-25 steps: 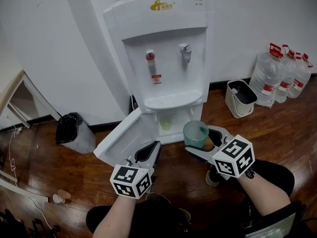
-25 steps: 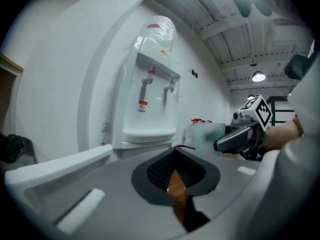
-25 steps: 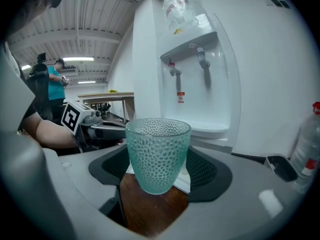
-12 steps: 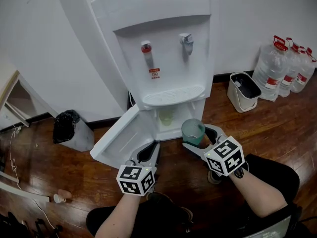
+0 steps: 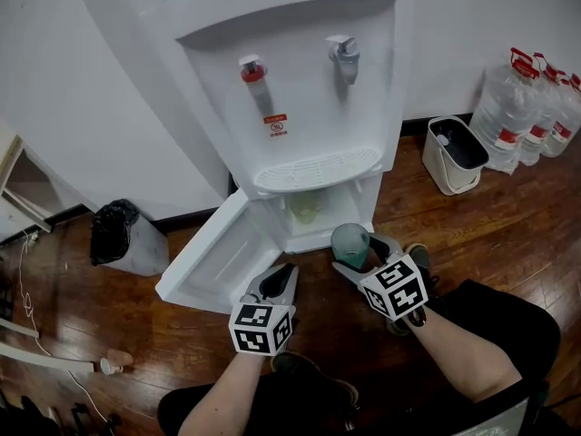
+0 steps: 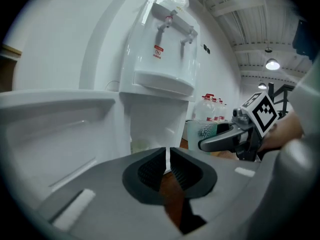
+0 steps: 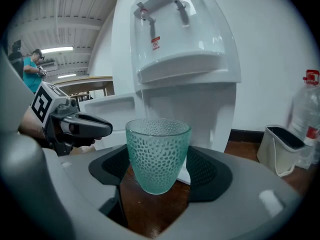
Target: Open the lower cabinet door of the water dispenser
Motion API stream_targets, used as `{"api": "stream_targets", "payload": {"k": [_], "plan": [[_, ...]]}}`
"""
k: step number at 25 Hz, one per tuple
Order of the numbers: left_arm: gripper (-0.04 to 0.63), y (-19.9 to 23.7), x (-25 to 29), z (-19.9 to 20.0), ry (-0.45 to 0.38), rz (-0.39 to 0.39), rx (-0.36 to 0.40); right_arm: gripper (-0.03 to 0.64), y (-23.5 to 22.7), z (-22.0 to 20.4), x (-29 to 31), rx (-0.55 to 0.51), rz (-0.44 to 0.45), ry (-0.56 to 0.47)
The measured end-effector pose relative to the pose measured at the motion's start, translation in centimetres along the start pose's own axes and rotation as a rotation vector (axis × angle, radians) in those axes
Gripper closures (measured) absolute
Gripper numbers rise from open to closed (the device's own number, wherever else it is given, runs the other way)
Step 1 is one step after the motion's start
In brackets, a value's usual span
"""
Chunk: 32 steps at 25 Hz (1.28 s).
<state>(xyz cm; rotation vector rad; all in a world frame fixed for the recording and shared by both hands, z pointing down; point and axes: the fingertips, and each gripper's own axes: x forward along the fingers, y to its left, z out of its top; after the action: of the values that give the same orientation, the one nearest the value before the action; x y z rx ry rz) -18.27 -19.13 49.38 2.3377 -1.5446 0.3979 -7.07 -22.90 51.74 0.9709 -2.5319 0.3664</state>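
The white water dispenser [image 5: 300, 89] stands against the wall. Its lower cabinet door [image 5: 213, 262] hangs wide open, swung out to the left, and a pale cup [image 5: 305, 209] sits inside the cabinet. My left gripper [image 5: 287, 272] is low beside the door's free edge, touching nothing. Its jaws have just been closing to a thin slit, with nothing between the pads [image 6: 150, 171]. My right gripper [image 5: 363, 251] is shut on a dimpled green glass [image 7: 157, 154], held upright in front of the cabinet opening. The door [image 6: 50, 134] fills the left of the left gripper view.
A black bin bag [image 5: 118, 234] stands to the dispenser's left. A white waste bin [image 5: 454, 157] and several water bottles [image 5: 522, 107] are to its right. A small paper cup [image 5: 109, 363] lies on the wooden floor. A person [image 7: 35, 66] stands far off.
Both grippers have sunk toward the floor in front of the open cabinet. The left jaws have narrowed. The glass stays in the right gripper.
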Motion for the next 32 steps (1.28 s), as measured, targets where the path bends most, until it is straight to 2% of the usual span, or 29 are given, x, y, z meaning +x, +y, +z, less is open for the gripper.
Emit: {"api": "stream_targets", "payload": {"k": [6, 11, 16, 21, 28, 32], "plan": [[0.511, 1.3, 1.5, -0.4, 0.031, 0.113, -0.01, 0.261, -2.1, -2.3, 3.4, 0.049, -0.049, 0.013], [0.511, 1.7, 3.6, 0.0, 0.017, 0.135, 0.001, 0.261, -3.7, -3.1, 5.4, 0.072, -0.094, 0.01], [0.511, 3.1, 5.8, -1.2, 0.002, 0.15, -0.056, 0.261, -4.2, -3.9, 7.0, 0.065, -0.115, 0.007], [0.509, 3.6, 8.1, -3.2, 0.042, 0.157, -0.068, 0.261, -5.7, -5.3, 9.1, 0.062, -0.157, 0.017], [0.509, 5.4, 10.2, -4.3, 0.052, 0.222, -0.113, 0.261, -7.6, -6.3, 11.4, 0.092, -0.208, 0.004], [0.509, 5.9, 11.5, -4.8, 0.056, 0.216, -0.118, 0.261, -8.5, -6.3, 12.8, 0.091, -0.224, -0.017]]}}
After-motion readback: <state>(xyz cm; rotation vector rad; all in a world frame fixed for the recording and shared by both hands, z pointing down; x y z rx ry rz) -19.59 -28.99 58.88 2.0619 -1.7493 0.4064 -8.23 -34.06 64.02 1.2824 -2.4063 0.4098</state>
